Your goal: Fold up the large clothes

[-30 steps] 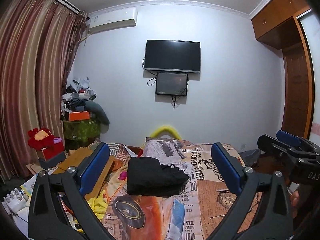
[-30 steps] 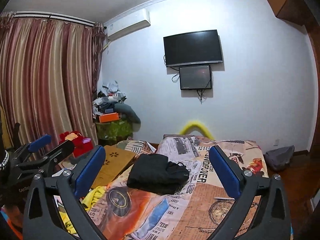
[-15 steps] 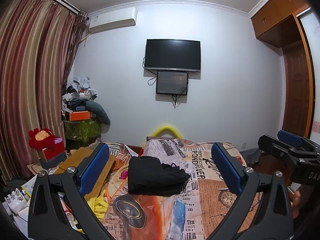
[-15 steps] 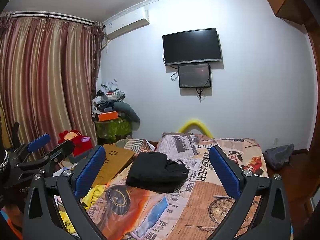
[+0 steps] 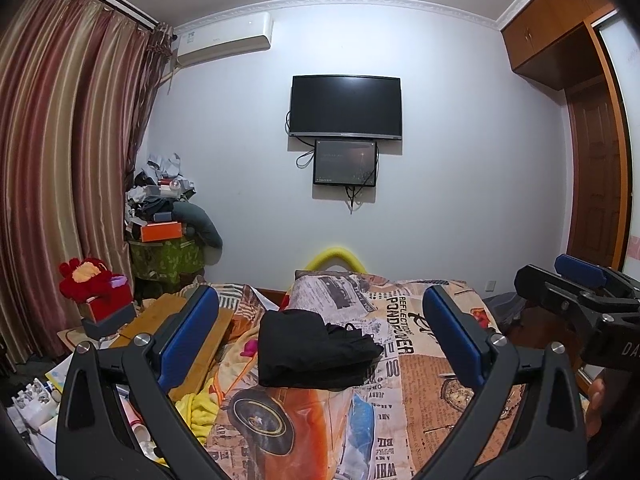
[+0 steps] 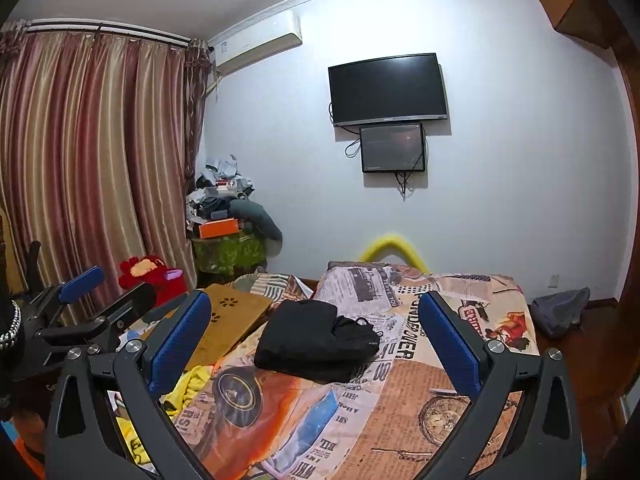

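While both hand-held grippers hang w/ jaws spread wide & empty, left point(image 5: 320, 336) and right point(image 6: 314, 332), the black garment point(image 5: 316, 354) (folded) lies on the bed point(image 5: 424, 376), ahead, untouched.

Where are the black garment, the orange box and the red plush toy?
black garment point(image 5: 308, 348), left wrist view, middle of the folded cloth.
orange box point(image 6: 218, 228), right wrist view, its front face.
red plush toy point(image 5: 86, 280), left wrist view, its body.
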The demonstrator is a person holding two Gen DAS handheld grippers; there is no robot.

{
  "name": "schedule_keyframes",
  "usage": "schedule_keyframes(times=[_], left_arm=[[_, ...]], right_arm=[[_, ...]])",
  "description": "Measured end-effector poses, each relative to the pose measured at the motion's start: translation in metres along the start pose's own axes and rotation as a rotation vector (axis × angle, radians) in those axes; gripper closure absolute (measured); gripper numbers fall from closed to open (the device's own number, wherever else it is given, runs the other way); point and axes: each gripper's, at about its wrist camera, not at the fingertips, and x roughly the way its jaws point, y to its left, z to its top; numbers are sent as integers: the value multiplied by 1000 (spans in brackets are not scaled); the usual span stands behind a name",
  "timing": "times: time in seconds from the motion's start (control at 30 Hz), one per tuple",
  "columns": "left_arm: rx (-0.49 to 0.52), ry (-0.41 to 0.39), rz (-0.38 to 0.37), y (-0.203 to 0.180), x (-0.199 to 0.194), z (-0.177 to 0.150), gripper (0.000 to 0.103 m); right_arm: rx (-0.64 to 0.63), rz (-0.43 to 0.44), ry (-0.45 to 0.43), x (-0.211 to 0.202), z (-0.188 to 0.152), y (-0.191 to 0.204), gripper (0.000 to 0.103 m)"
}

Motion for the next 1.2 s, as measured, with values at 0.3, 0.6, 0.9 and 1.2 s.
schedule_keyframes(times=[0.3,0.6,0.9,1.2], left_arm=[[-13,17,-11,3,4,-1,1],[-24,34,-54,5,6,0,1],[-37,36,-55,7,3,0,1],[-31,48,-53,4,2,-1,1]], right_arm=[[3,5,12,-1,0,2,0],[1,-2,2,-2,3,2,0],[9,-11,-8,-4,4,0,0],[6,-18,-23,-6,4,2,0]])
